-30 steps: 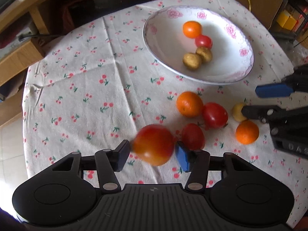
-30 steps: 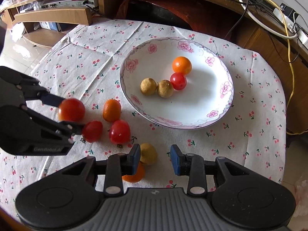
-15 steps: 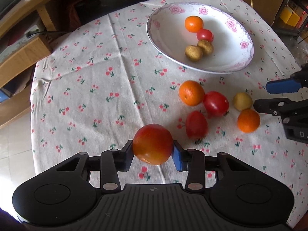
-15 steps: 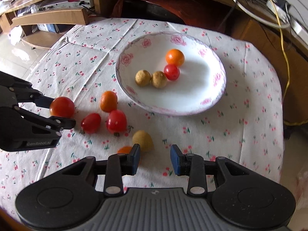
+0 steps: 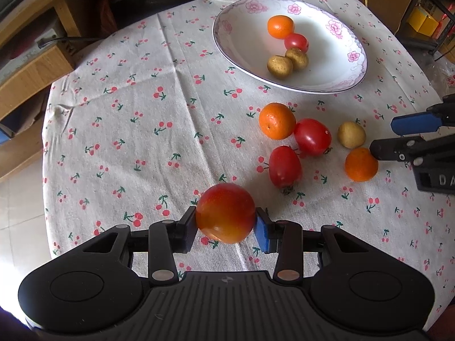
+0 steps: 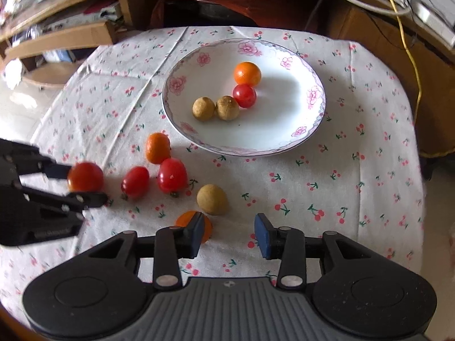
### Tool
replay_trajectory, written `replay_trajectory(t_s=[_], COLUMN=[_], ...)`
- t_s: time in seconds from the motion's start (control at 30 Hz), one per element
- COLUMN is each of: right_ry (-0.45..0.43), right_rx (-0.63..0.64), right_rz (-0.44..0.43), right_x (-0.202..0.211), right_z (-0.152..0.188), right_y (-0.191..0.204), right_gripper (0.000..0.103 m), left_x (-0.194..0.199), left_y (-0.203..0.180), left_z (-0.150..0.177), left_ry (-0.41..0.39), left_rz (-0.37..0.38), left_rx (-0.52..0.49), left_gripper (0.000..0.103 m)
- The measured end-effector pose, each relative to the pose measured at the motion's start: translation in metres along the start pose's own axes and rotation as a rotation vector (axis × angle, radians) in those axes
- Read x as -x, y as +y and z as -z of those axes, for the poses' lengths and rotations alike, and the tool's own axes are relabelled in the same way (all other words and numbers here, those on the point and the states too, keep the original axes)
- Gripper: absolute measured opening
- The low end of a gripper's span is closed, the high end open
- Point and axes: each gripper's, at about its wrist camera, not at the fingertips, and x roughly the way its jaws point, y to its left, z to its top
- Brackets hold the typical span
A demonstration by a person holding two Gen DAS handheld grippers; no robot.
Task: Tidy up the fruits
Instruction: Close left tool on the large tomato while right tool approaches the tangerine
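Note:
My left gripper (image 5: pixel 226 224) is shut on a large red-orange tomato (image 5: pixel 226 212), held above the cloth near the table's front; from the right wrist view that tomato (image 6: pixel 85 176) sits between the left gripper's jaws. A white flowered plate (image 5: pixel 327 82) holds an orange (image 5: pixel 280 26), a cherry tomato (image 5: pixel 296 42) and two brown longans (image 5: pixel 280 66). On the cloth lie an orange (image 5: pixel 276 120), two red tomatoes (image 5: pixel 312 136), a longan (image 5: pixel 351 134) and a small orange (image 5: pixel 361 164). My right gripper (image 6: pixel 229 234) is open, just short of the longan (image 6: pixel 212 199) and small orange (image 6: pixel 186 219).
The round table wears a white cherry-print cloth (image 5: pixel 136 119). Wooden shelving (image 5: pixel 25 74) stands beyond the left edge, and a wooden cabinet with cables (image 6: pixel 398 25) is behind the table. A dark chair back (image 6: pixel 199 14) is at the far side.
The left gripper has lifted and drawn back with the tomato, so the plate and loose fruit look farther away. The right gripper has pulled back slightly, still open.

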Motion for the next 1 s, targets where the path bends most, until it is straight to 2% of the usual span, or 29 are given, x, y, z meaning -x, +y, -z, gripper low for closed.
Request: replay_trajectory(t_s=[0.1,0.4,0.7,0.87,0.93,1.0], right_ry=[0.006,0.024,0.063,0.084,0.076,0.068], right_rx=[-0.027,0.001,-0.02,0.011,0.041,0.057], right_rz=[-0.057,-0.069,-0.135,-0.1,-0.09,-0.081], right_x=[0.0,-0.01,-0.009,-0.019,-0.017,-0.016], right_z=[-0.001,0.001,0.012,0.018,0.019,0.019], right_y=[0.0,0.013,0.02,0.029,0.033,0.035], right_gripper=[0.039,0.039,0.039,0.039,0.03,0.03], left_x=[0.0,-0.001,0.0,0.001,0.001,0.001], left_y=[0.001,0.0,-0.001,-0.002,-0.002,-0.003], left_z=[0.001,0.0,0.002,0.002,0.002,0.002], left_ry=[0.001,0.002,0.002,0.0,-0.001,-0.001], left_rz=[0.002,0.001,-0.002,-0.003,-0.002,-0.003], left_rx=[-0.001,-0.005,-0.007,-0.009,-0.009,-0.012], left_gripper=[0.05,0.051,0.05,0.05,0.05,0.05])
